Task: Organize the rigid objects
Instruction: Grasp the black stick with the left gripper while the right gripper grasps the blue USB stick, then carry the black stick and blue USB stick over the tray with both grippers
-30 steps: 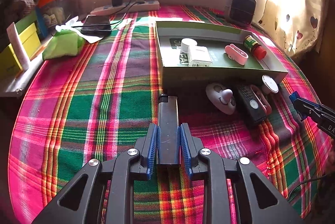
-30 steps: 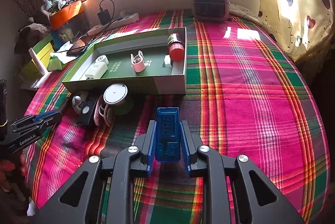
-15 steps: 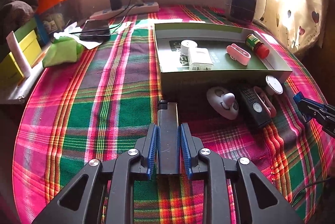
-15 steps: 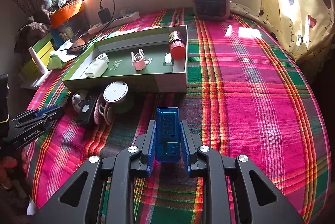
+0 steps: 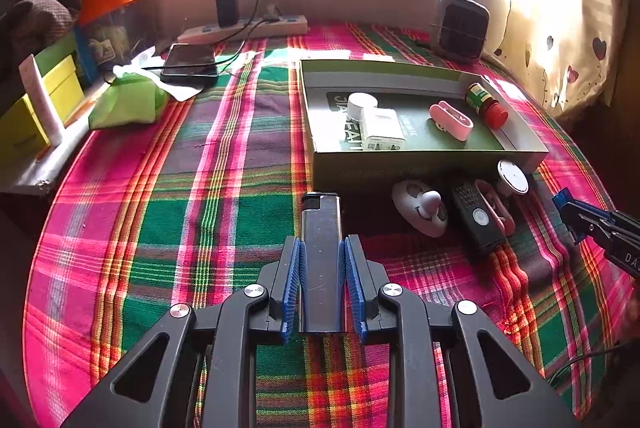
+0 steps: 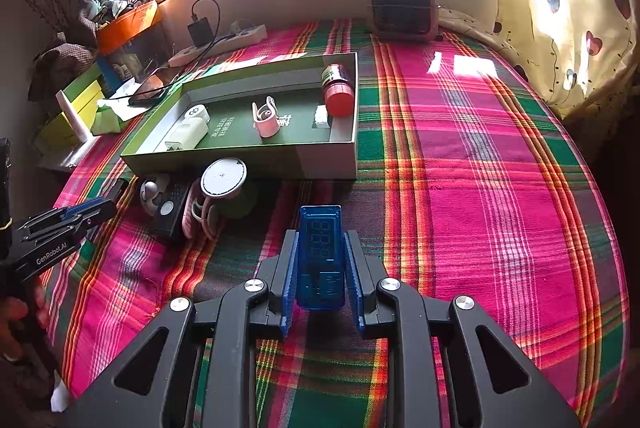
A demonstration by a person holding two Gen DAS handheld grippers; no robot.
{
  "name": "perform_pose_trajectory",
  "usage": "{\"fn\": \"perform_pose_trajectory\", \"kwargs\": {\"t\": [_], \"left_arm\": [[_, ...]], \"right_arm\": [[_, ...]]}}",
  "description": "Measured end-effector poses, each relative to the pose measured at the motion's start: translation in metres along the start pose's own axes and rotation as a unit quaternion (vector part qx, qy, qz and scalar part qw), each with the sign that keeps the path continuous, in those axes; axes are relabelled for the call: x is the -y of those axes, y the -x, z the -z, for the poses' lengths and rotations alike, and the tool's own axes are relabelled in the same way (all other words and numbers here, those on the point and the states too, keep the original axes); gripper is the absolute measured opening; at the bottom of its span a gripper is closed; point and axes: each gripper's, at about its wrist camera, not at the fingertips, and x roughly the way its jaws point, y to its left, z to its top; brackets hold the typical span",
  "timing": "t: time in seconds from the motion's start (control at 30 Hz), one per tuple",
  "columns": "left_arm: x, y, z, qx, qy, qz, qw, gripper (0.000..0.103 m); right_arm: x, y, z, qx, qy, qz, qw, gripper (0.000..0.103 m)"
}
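Observation:
My left gripper (image 5: 321, 248) is shut on a slim dark metal lighter (image 5: 321, 240), held over the plaid cloth just short of the green box (image 5: 424, 163). My right gripper (image 6: 320, 244) is shut on a translucent blue USB meter (image 6: 321, 252) with a digit display. The box (image 6: 248, 159) holds a white charger (image 5: 382, 127), a white round case (image 5: 360, 103), a pink clip (image 5: 452, 119) and a red-capped bottle (image 5: 486, 105). In front of the box lie a white mouse-shaped toy (image 5: 420, 207), a black remote (image 5: 476, 224), a pink clip (image 5: 496, 207) and a white disc (image 5: 512, 175).
A small heater (image 5: 462, 23) stands at the back right near a heart-print curtain (image 5: 560, 27). A power strip (image 5: 244, 27), a phone (image 5: 188, 63), a green cloth pouch (image 5: 128, 99) and yellow boxes (image 5: 32, 115) crowd the left. A hand (image 6: 16, 316) grips the left tool.
The left view has shifted slightly, so the box and the loose items sit a little nearer. The lighter stays clamped. The right gripper and blue meter have not moved.

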Motion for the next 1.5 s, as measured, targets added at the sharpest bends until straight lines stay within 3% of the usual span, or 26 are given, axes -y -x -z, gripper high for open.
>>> {"fn": "perform_pose_trajectory", "kwargs": {"t": [0.7, 1.5], "left_arm": [[0.005, 0.026, -0.035, 0.05, -0.01, 0.019, 0.9985, 0.022], [0.026, -0.013, -0.11, 0.062, -0.034, 0.069, 0.9951, 0.022]], "right_arm": [[-0.003, 0.015, -0.032, 0.034, 0.015, 0.002, 0.999, 0.023], [-0.011, -0.022, -0.091, 0.03, 0.034, -0.012, 0.999, 0.023]]}}
